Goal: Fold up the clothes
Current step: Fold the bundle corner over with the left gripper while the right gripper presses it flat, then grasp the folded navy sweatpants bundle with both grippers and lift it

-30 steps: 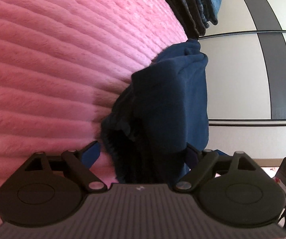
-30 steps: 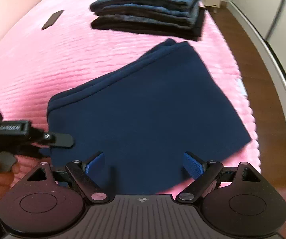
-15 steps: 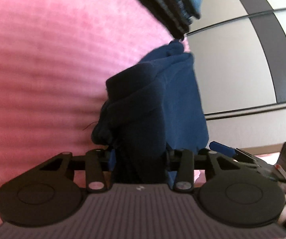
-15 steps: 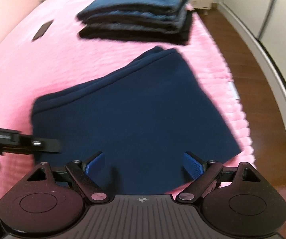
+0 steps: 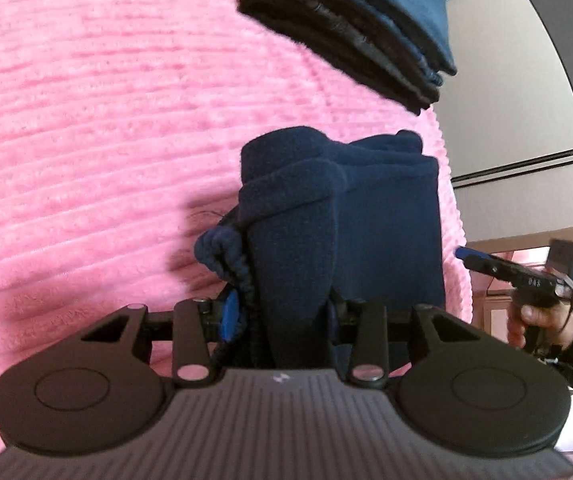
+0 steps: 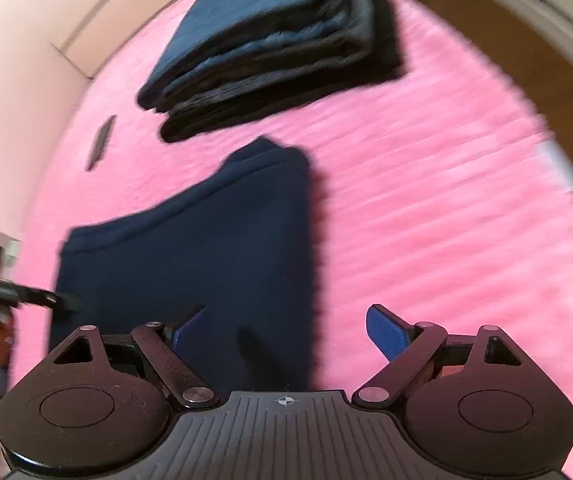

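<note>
The navy fleece garment (image 6: 190, 256) lay folded on the pink ribbed bedspread (image 6: 426, 208), its near-left edge bunched up and raised off the cover. That bunched edge ran straight into the left gripper (image 5: 282, 312), whose blue-padded fingers (image 5: 230, 314) were clamped tight on the thick roll of fabric, the cloth bulging above them in soft folds. The right gripper (image 6: 288, 332) hung over the garment's near-right corner with its jaws spread wide and nothing between them; its left pad sat above the dark fleece and its right pad above bare pink cover. Beyond the garment, apart from it, a stack of folded dark clothes (image 6: 270, 48) rested on the same bedspread. A small flat dark object (image 6: 100, 142) lay to the left of the stack; what it was could not be told. Wooden floor (image 6: 518, 52) showed past the bed's far edge.
</note>
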### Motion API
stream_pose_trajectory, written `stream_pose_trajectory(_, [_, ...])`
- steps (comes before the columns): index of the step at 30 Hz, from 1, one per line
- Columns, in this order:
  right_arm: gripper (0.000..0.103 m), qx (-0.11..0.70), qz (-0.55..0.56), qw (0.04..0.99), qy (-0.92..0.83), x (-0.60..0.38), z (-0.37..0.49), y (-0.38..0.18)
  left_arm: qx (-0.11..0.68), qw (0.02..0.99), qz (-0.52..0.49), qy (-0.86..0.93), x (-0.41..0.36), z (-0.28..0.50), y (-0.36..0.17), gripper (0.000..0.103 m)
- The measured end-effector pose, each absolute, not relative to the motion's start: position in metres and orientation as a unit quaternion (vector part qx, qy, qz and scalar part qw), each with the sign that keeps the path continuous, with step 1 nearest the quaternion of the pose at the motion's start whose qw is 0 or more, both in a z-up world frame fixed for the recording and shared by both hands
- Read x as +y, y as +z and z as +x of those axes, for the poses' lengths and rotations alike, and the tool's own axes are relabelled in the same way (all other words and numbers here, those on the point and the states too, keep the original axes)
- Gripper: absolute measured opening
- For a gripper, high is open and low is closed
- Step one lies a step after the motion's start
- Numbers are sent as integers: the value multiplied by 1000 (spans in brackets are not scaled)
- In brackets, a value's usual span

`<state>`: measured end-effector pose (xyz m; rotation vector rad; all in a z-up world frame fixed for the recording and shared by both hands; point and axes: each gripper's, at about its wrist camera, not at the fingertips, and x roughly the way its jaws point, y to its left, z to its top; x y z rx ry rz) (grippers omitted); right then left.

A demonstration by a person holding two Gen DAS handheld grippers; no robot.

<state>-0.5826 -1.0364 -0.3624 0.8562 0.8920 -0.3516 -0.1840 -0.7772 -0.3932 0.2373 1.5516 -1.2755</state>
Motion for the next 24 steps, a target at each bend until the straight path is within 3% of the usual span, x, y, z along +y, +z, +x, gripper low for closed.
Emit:
stream_pose_trajectory(9, [86, 419, 438, 783, -143, -1041, -551, -402, 653, 536, 88, -527, -778, -181, -409, 38])
stream_pose_trajectory(12, [52, 425, 453, 769, -150, -1044, -554, -402, 652, 540, 91, -524, -776, -181, -409, 39])
stream_pose_trajectory(16, [26, 444, 450, 759, -157, -1041, -548, -390, 643, 550, 112, -521, -778, -188, -396, 37])
stream_pose_trajectory(20, [25, 450, 431, 764, -167, -1031, -541, -362, 615, 558, 167, -532, -782, -201, -366, 37])
stream_pose_trajectory(24, [25, 461, 435, 754, -176, -1023, -544, -373, 621, 564, 185, -513, -787, -204, -381, 37])
